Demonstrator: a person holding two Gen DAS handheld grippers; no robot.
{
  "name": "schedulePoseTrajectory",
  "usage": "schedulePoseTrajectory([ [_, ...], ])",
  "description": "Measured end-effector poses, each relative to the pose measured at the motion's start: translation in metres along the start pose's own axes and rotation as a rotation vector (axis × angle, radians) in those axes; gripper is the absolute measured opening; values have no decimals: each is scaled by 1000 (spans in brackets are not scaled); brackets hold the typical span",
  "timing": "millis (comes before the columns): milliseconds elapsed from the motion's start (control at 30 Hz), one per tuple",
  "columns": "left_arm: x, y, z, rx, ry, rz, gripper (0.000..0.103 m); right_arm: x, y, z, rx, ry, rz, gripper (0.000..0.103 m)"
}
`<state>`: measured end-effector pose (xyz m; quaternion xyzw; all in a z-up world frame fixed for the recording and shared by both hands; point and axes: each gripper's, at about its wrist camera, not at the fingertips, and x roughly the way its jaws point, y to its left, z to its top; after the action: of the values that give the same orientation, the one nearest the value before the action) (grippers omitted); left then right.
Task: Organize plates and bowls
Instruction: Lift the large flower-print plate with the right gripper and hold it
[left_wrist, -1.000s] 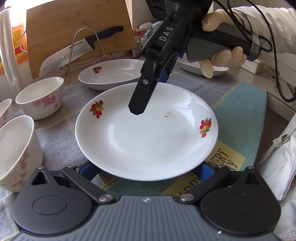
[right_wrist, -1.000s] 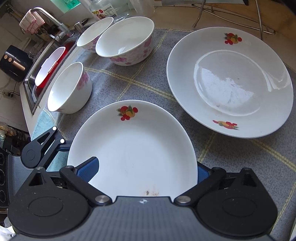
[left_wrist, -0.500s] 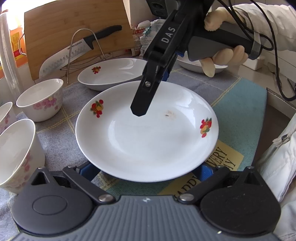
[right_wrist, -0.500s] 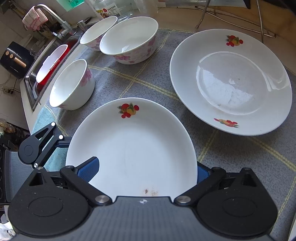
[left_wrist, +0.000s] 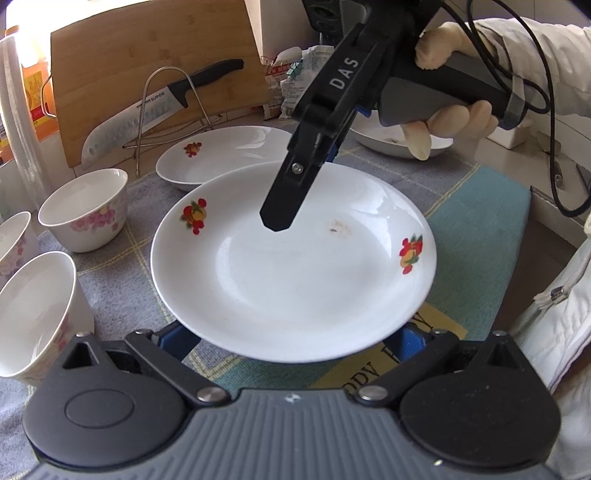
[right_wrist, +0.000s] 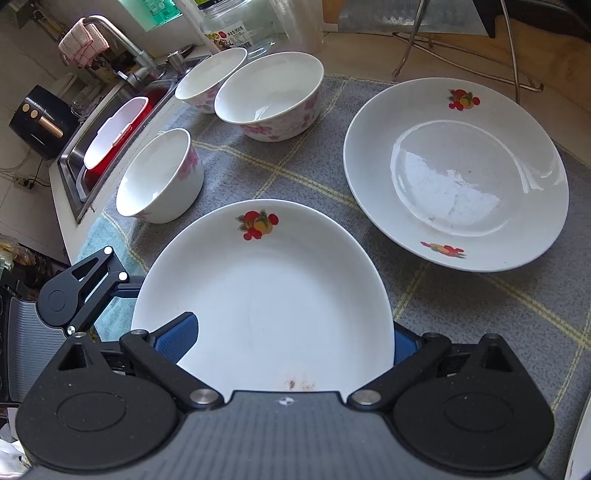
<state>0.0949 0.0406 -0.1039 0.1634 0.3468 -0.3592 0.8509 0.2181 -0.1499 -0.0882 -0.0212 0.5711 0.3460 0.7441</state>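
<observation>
Barely started: fruit-print plate (left_wrist: 295, 280) lifted off the grey mat (right_wrist: 461, 314), far rim pinched in the right gripper (left_wrist: 291, 206) with jaws closed on it, near rim sitting between the left gripper (left_wrist: 291, 339) jaws, contact there impossible to tell. Nothing stacked yet, by the look: second plate (right_wrist: 454, 173) alone on the mat, a third dish (left_wrist: 373, 138) further back. Three floral bowls (right_wrist: 269, 96) also separate on the tabletop, left to nest.
</observation>
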Motion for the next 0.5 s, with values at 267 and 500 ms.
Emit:
schedulePoseTrajectory([
  [267,2,-8,10,4,-2,0,102,-15,-3,-7,-14,-17,-4,103],
  [500,6,-19,25,15,-9,-5,102,-31,-12,-14,-7,-43,-13,103],
])
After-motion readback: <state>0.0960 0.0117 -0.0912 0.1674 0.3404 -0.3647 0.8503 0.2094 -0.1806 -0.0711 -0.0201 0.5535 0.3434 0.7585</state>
